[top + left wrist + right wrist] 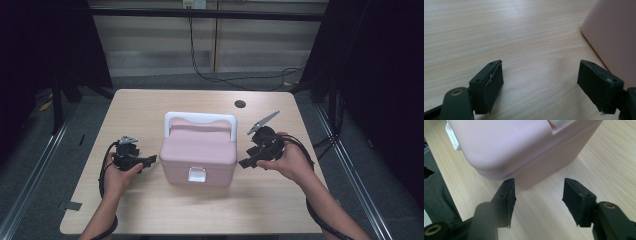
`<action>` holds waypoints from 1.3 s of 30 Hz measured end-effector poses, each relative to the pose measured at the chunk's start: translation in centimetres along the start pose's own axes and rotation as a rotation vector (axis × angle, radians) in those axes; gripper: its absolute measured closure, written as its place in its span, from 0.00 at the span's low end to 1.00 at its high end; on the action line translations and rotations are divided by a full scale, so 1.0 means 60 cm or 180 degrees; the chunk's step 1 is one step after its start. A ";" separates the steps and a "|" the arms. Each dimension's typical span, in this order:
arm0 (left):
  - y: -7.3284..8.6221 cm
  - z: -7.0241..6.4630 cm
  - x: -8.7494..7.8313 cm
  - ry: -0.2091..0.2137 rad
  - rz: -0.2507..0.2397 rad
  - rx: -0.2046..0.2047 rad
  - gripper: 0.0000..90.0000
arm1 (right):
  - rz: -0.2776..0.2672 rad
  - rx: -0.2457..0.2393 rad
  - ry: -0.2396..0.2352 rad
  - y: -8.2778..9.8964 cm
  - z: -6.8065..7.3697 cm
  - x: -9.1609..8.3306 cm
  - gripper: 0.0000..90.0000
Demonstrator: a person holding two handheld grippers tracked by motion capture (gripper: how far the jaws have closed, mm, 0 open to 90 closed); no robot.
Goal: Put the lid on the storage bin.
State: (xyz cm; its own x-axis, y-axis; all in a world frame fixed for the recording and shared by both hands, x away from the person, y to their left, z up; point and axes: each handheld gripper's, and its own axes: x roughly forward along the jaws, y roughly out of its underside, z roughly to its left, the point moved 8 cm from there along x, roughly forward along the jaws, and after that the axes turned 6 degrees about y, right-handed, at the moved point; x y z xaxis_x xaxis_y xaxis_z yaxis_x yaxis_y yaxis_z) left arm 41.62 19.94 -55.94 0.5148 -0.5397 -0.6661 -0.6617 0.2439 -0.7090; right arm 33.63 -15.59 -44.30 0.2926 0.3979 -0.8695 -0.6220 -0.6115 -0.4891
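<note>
We saw the pink box (198, 155) standing mid-counter (150, 210), lid shut, white handle (200, 120) up. The left claw (148, 160) sat just beside its left wall, spread wide and empty; the right claw (248, 163) faced its right wall, also parted and gripping nothing.

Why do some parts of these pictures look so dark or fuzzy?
High view: the table is evenly lit, the surroundings fall near black, and the pink box casts only a soft shadow. Left gripper view: the wood grain is sharp and the nearest gripper parts blur. Right gripper view: the box's near corner looks swollen by closeness, with pale glare on top.
</note>
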 end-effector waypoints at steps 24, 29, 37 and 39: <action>0.007 -0.008 0.006 -0.0010 -0.0017 0.0253 0.13 | -0.0169 -0.0046 0.0087 0.051 -0.025 0.010 0.29; 0.008 -0.009 0.007 0.0006 -0.0038 0.0269 0.12 | -0.0183 -0.0045 0.0106 0.057 -0.028 0.014 0.28; 0.010 -0.010 0.007 -0.0035 0.0009 0.0366 0.11 | -0.0201 -0.0055 0.0110 0.068 -0.029 0.023 0.24; 0.011 -0.011 0.007 -0.0041 0.0033 0.0389 0.11 | -0.0231 -0.0055 0.0096 0.070 -0.029 0.023 0.24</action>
State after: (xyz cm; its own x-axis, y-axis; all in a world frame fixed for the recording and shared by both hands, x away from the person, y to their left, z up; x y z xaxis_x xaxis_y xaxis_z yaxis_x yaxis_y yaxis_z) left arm 41.06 19.37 -56.51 0.5158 -0.5264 -0.6759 -0.5960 0.3462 -0.7245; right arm 32.70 -18.81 -47.67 0.3584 0.4211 -0.8332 -0.5856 -0.5936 -0.5519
